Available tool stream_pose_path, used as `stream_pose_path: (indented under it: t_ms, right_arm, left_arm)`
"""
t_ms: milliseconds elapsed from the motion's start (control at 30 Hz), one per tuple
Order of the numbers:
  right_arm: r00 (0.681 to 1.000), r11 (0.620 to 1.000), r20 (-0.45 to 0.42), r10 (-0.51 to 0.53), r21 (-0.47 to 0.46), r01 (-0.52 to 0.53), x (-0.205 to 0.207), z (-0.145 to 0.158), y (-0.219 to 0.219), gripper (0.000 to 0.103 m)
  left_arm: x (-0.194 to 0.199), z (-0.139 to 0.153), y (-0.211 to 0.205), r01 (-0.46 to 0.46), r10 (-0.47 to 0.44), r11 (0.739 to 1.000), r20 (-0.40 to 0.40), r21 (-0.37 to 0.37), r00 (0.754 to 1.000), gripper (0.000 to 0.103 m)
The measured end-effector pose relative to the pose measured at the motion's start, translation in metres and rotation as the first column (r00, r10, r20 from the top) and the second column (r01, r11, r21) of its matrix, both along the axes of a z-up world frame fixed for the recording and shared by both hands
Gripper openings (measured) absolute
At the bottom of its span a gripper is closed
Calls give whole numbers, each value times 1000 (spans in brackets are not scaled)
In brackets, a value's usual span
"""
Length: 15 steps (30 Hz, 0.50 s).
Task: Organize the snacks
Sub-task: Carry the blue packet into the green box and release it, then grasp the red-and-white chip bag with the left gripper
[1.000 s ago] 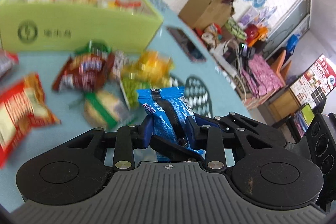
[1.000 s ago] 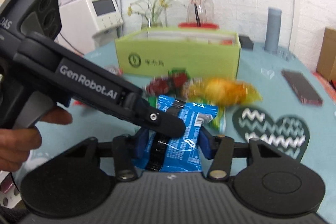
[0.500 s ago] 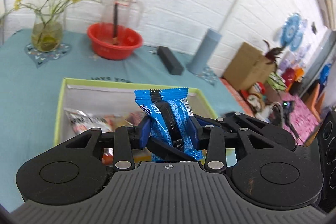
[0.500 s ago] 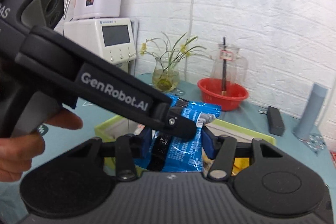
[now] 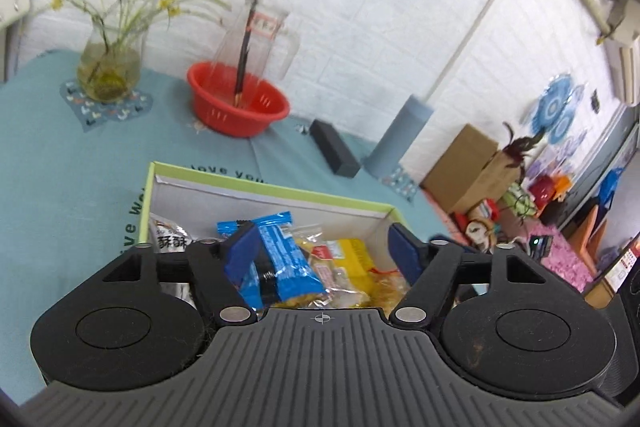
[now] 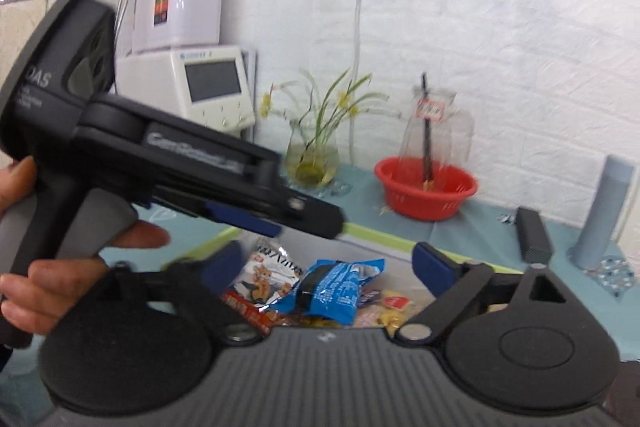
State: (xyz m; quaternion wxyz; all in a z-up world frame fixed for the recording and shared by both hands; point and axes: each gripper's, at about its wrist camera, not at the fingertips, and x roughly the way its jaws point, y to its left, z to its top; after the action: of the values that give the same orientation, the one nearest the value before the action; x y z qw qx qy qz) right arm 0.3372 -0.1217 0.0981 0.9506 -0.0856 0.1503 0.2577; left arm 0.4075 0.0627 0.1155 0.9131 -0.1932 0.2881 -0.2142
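The green snack box (image 5: 272, 187) lies open below both grippers and holds several snack packets. A blue packet (image 5: 280, 259) lies loose on the pile, also in the right wrist view (image 6: 340, 287). My left gripper (image 5: 322, 251) is open above the box, its left pad by the blue packet. My right gripper (image 6: 326, 265) is open over the same box (image 6: 380, 233). The left gripper's body crosses the right wrist view (image 6: 180, 163), held by a hand.
A red basket (image 5: 238, 103) with a glass jug, a flower vase (image 5: 110, 67), a black case (image 5: 334, 147) and a grey-blue cylinder (image 5: 400, 135) stand beyond the box on the teal cloth. White machines (image 6: 188, 59) stand at the left wall.
Both grippers were shut on the blue packet; both have opened and the packet has dropped onto the snacks in the box.
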Motion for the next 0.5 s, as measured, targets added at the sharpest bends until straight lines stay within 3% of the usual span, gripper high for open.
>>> stream_pose_path:
  t_ms: [133, 333, 433, 500]
  right_arm:
    - [999, 999, -20, 30, 15, -29, -52, -9, -8, 93]
    - [975, 994, -191, 110, 40, -105, -115, -64, 13, 94]
    - [955, 989, -257, 145, 59, -134, -133, -83, 29, 93]
    - [951, 988, -273, 148, 71, -134, -141, -90, 35, 93]
  left_arm:
    - [-56, -1, 11, -9, 9, 1000, 37, 1, 999, 69]
    - [-113, -49, 24, -34, 43, 993, -79, 112, 996, 66]
    - [-121, -75, 27, 3, 19, 993, -177, 122, 984, 61]
    - [-121, -86, 24, 42, -17, 991, -190, 125, 982, 61]
